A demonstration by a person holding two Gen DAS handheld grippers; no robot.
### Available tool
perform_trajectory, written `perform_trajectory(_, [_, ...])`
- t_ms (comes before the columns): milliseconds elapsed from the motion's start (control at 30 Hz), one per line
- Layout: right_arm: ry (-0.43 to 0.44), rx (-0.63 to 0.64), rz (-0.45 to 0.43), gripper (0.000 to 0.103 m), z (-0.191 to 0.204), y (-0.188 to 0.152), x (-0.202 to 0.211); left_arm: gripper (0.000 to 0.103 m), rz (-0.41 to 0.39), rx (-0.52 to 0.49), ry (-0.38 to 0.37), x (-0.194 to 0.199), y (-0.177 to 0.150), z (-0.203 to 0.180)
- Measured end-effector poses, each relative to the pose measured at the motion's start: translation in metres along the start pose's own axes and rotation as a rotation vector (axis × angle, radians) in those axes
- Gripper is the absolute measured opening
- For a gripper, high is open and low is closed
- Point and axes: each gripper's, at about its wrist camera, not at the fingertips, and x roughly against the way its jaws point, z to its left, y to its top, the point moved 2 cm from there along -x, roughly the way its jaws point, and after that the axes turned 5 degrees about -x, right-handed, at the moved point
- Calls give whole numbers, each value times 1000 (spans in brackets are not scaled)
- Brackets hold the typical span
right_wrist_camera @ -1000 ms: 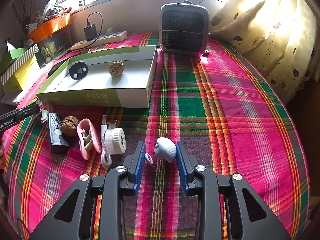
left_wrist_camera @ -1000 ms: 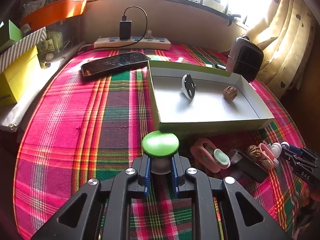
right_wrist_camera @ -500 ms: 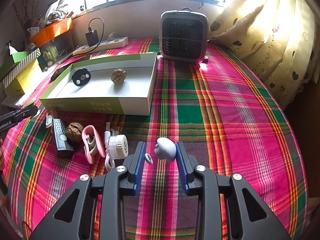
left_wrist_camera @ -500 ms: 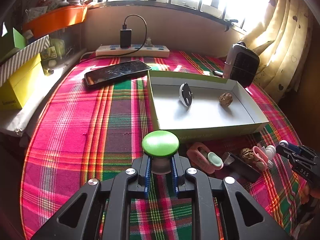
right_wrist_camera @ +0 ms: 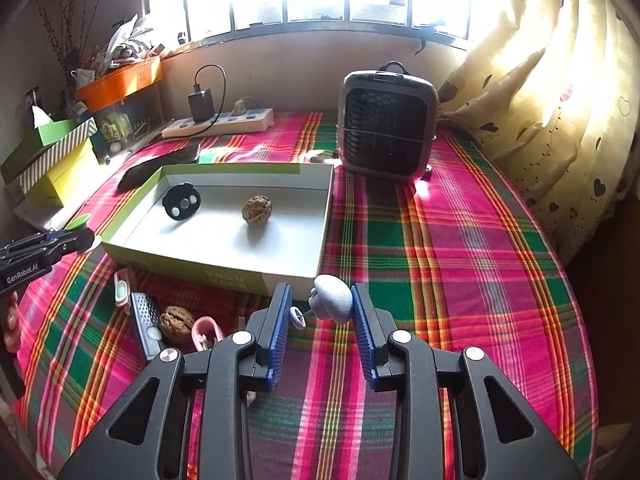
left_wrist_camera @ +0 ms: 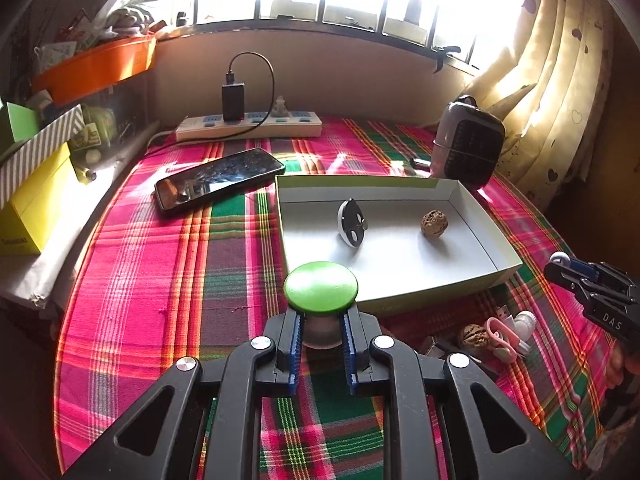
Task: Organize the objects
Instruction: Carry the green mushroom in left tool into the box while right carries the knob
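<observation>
Green-capped knob point(left_wrist_camera: 320, 287) sits at lower centre of the left view, cap uppermost, long axis running up the frame; the left gripper point(left_wrist_camera: 321, 330) is clamped on its pale stem. The right gripper point(right_wrist_camera: 320, 312) pinches a grey mushroom-shaped piece point(right_wrist_camera: 333, 298) at lower centre of its view.

Risk: both grips are narrow; tilting over the white box point(left_wrist_camera: 486, 240) could let either item slip onto the plaid cloth point(left_wrist_camera: 160, 264).
</observation>
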Motion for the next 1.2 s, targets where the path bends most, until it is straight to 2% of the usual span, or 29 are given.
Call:
perform_trajectory(300, [25,45,-19,32,14,34,-18,16,4,-14,-25,-14,15,-6])
perform_trajectory(567, [37,70,-5,32,18,61,-51,16,23,-25,-33,-34,23,-9])
perform_trajectory(1200, [52,102,82,32,29,83,-121,16,76,-39,-31,-71,26,-9])
